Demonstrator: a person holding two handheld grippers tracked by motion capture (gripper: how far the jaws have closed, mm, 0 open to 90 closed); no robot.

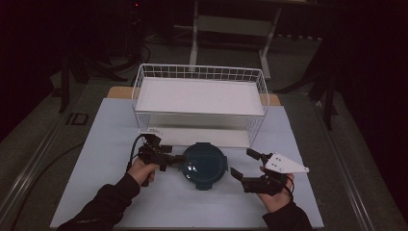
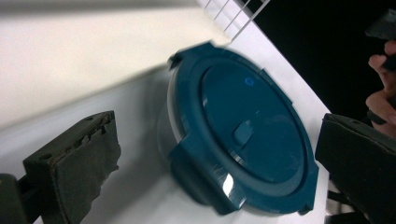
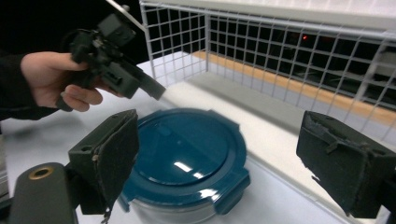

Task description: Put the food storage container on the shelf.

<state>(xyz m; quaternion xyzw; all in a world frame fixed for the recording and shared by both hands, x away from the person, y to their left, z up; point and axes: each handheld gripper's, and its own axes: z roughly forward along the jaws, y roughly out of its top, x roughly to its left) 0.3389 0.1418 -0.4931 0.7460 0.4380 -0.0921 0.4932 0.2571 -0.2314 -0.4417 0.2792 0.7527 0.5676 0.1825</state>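
Two grippers flank a round teal-lidded food container (image 1: 203,164) that sits on the pale table (image 1: 96,144) at lower centre of the high view, just in front of the white wire basket (image 1: 199,77). The left gripper (image 1: 179,159) comes in from the lower left of that frame, its tip at the container's left rim; whether it touches the rim is hard to tell there, since black jaws merge with the dark lid. In the left gripper view its jaws stand wide apart at the bottom corners, holding nothing, with the container between and beyond them; motion blur smears the lid's near edge and the clear body beneath it. The right jaw is cut off by the frame edge, and part of the person's other hand (image 2: 384,84) shows at the far right.

The right gripper (image 1: 243,166) lies at lower right of the high view, just beside the container and apart from it, its grey three-cornered plate on top. In the right gripper view its jaws are also spread wide and empty; the left jaw covers the lid's left edge, and the container's clear body is cut off at the bottom. The person's left hand (image 3: 46,77) appears at upper left there.
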